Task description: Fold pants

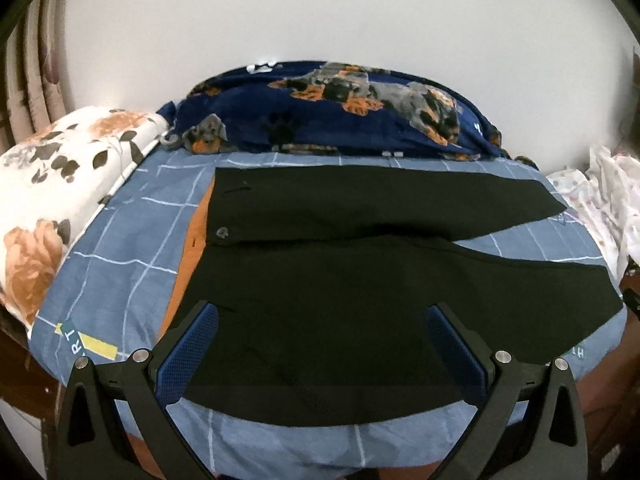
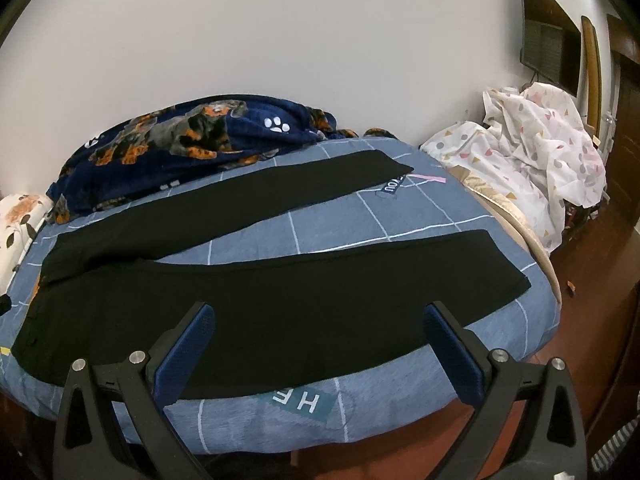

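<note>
Black pants lie flat across the blue checked bedsheet, waist at the left with a button, the two legs spread apart toward the right. They also show in the right wrist view, the far leg angling away from the near leg. My left gripper is open and empty, hovering over the waist end near the front edge. My right gripper is open and empty, hovering over the near leg.
A navy dog-print blanket is heaped along the wall behind the pants. A floral pillow lies at the left. A white spotted cloth pile sits beyond the bed's right end. Wooden floor at right.
</note>
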The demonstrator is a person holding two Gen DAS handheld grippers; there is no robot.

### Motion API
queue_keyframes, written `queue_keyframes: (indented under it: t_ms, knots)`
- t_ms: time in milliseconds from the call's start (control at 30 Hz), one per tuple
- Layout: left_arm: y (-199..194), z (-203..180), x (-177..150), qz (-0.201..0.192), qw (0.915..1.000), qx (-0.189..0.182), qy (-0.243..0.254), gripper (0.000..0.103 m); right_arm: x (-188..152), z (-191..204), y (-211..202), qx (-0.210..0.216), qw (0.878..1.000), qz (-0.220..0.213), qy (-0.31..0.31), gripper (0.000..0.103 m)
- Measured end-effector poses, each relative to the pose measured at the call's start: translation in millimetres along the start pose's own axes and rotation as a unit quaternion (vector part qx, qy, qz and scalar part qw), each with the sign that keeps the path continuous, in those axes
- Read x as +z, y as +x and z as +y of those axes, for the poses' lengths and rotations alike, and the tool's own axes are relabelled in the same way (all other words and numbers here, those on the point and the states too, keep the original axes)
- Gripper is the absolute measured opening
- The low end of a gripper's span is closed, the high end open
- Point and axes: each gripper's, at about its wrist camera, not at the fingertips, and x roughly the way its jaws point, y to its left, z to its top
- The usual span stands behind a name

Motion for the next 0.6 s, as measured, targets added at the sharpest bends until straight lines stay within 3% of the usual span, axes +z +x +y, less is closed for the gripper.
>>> queue_keyframes:
  t_ms: [200, 367, 600]
  knots:
    - [16, 6, -2, 0.046, 0.9977, -0.049, -0.014, 0.103, 9, 5, 1, 0.005, 1.000, 0.011, 0.006, 0.103]
    - [25, 12, -4, 0.061, 0.9977, -0.019, -0.024, 0.103, 16, 16, 9, 0.019, 1.000, 0.018, 0.002, 0.103]
    - [26, 24, 3, 0.041, 0.9989, 0.010, -0.021, 0.103, 20, 40, 31, 0.040, 0.998, 0.042, -0.018, 0.103]
